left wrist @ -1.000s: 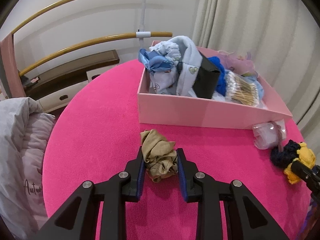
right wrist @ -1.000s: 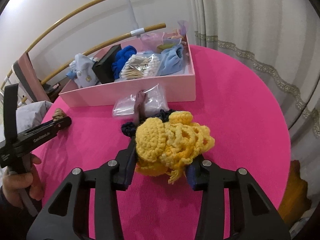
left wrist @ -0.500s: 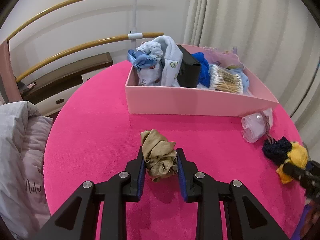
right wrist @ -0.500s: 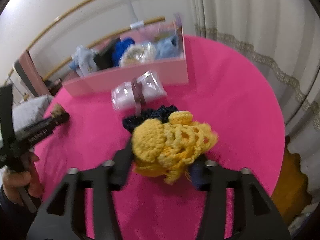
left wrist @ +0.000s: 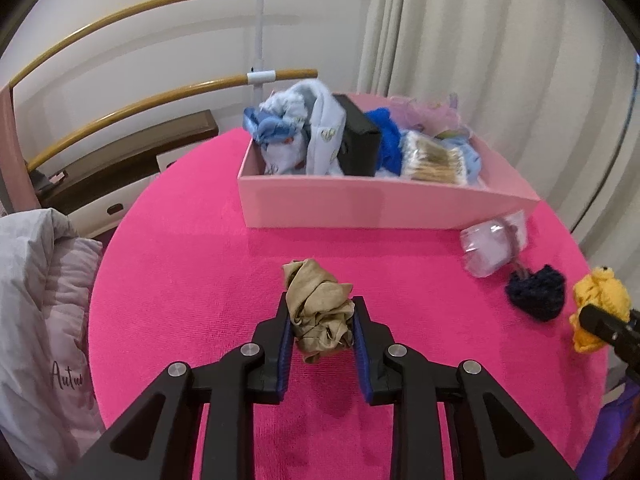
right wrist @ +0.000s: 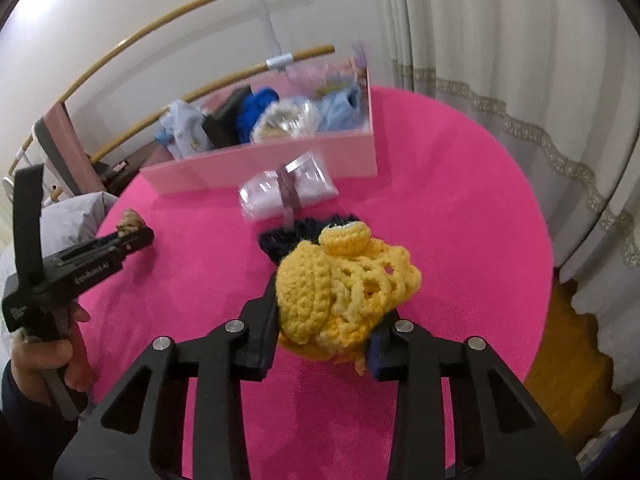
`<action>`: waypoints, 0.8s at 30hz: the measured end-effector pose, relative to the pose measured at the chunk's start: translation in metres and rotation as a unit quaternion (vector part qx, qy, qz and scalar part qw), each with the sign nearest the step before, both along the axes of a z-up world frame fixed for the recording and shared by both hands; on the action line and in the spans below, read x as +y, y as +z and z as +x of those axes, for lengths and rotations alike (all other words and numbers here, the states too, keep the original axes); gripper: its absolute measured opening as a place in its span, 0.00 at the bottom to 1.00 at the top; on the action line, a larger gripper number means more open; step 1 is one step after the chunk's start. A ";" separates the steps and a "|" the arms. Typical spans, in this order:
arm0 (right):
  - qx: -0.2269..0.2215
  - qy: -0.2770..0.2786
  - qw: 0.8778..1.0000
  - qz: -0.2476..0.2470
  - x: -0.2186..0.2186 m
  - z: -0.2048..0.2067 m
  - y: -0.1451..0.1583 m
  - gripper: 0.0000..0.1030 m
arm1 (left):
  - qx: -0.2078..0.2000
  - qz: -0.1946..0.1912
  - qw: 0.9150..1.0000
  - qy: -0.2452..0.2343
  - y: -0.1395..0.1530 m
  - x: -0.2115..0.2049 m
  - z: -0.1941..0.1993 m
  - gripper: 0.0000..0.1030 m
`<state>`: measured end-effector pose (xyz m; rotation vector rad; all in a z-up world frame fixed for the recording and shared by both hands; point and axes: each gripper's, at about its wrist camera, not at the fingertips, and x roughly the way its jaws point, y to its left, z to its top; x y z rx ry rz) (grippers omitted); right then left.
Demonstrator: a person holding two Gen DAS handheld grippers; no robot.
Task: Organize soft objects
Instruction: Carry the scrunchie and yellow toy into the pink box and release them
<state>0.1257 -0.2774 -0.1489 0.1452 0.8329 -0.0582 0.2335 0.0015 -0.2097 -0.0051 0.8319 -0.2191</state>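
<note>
My left gripper [left wrist: 320, 320] is shut on a crumpled beige cloth [left wrist: 318, 314] and holds it above the pink round table [left wrist: 192, 264]. My right gripper [right wrist: 326, 332] is shut on a yellow crochet piece [right wrist: 340, 288], lifted off the table; it also shows at the right edge of the left wrist view [left wrist: 600, 304]. A dark navy crochet piece [left wrist: 536, 292] lies on the table, partly hidden behind the yellow one in the right wrist view [right wrist: 288, 236]. The pink box [left wrist: 380, 204] at the back holds soft items.
A clear plastic packet [left wrist: 492, 248] of white material lies in front of the box's right end. The box holds blue and white fabric, a black box [left wrist: 358, 144] and a cotton swab pack [left wrist: 436, 160]. Grey bedding [left wrist: 36, 312] lies left. Curtains hang right.
Both grippers have risen with their loads. The yellow crochet piece has come off the navy piece, which stays on the table. The beige cloth hangs clear of the table.
</note>
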 end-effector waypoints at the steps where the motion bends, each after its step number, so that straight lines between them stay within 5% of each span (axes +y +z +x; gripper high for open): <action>1: -0.005 0.000 1.000 -0.003 0.001 -0.001 0.005 0.31 | -0.004 -0.003 1.000 -0.002 0.004 0.001 -0.003 0.22; 13: -0.058 0.025 0.998 0.000 0.019 0.017 0.052 0.31 | -0.046 -0.009 0.999 -0.009 0.056 0.002 -0.028 0.22; 24: -0.088 0.050 0.995 0.010 0.019 0.111 0.113 0.32 | -0.099 -0.002 0.995 -0.007 0.136 -0.008 0.020 0.22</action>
